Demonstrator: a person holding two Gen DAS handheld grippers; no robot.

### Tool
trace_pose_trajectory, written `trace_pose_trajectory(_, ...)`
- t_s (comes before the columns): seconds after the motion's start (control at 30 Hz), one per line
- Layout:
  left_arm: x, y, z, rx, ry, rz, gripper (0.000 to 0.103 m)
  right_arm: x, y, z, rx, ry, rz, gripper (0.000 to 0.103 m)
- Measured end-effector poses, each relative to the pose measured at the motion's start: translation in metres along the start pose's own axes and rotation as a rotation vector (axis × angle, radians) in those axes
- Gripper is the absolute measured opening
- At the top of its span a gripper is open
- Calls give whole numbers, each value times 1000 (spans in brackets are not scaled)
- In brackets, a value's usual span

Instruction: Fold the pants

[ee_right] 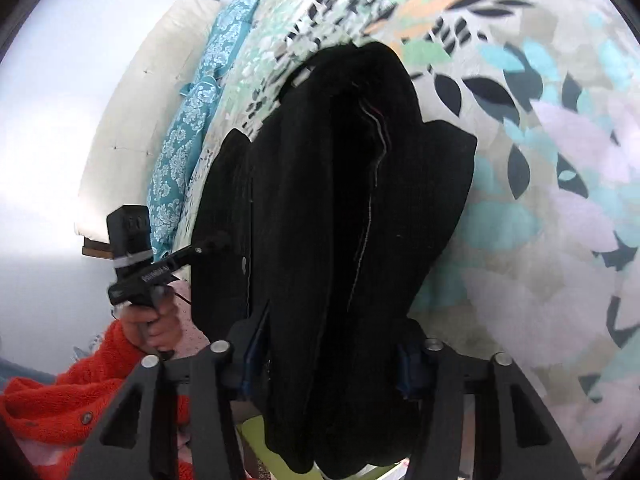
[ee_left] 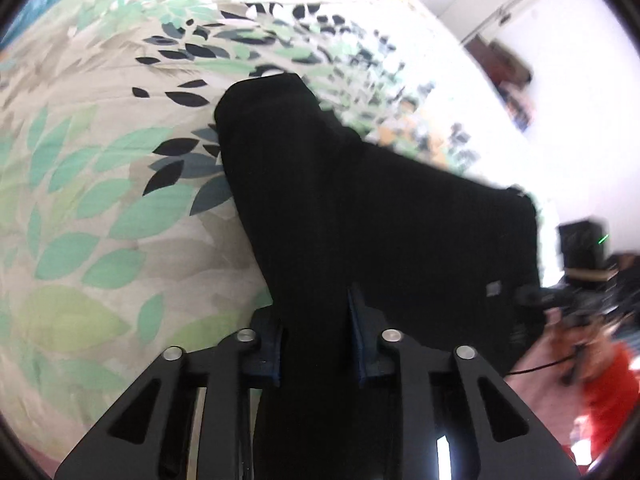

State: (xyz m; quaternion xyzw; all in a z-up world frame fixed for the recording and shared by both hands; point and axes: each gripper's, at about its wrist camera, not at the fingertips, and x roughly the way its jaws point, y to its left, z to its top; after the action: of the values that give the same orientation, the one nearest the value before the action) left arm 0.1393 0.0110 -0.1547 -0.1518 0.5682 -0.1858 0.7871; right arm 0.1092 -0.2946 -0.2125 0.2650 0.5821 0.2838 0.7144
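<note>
The black pants (ee_left: 360, 208) hang lifted above a leaf-print bedspread (ee_left: 80, 200). My left gripper (ee_left: 316, 340) is shut on a bunched part of the black fabric, which runs between its blue pads (ee_left: 360, 344). My right gripper (ee_right: 332, 356) is shut on another thick fold of the pants (ee_right: 340, 200), whose seam stitching shows down the middle. The right gripper also shows in the left wrist view (ee_left: 536, 296) at the pants' right edge. The left gripper shows in the right wrist view (ee_right: 196, 250), holding the pants' left edge.
The bedspread (ee_right: 540, 200) fills the surface below. A blue patterned pillow (ee_right: 192, 120) and white headboard (ee_right: 132, 100) lie at the left. The person's hand and orange sleeve (ee_right: 60, 392) are at lower left. A white wall and cupboard (ee_left: 500, 20) stand beyond the bed.
</note>
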Motion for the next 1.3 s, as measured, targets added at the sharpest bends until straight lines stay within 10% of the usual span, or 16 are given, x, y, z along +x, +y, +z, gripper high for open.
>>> trace_pose_trajectory(0.4, -31, -26, 128, 117, -210, 125, 24, -5, 52, 143, -176, -125, -79, 43)
trace_pose_trajectory(0.53, 8, -19, 145, 75, -219, 313, 47, 16, 19, 168, -74, -111, -192, 53)
trace_pose_trajectory(0.67, 9, -11, 104, 80, -248, 363, 74, -7, -8, 127, -2, -167, -270, 63)
trace_pose_trajectory(0.8, -14, -18, 61, 137, -271, 441, 90, -51, 14, 71, -29, -304, -357, 102)
trace_pose_trajectory(1.03, -65, -56, 30, 150, -405, 512, 101, -62, 96, 11, -180, -433, -666, 103)
trace_pose_trajectory(1.3, -107, -77, 24, 190, -473, 649, 101, -46, 168, -7, -335, -484, -690, 103)
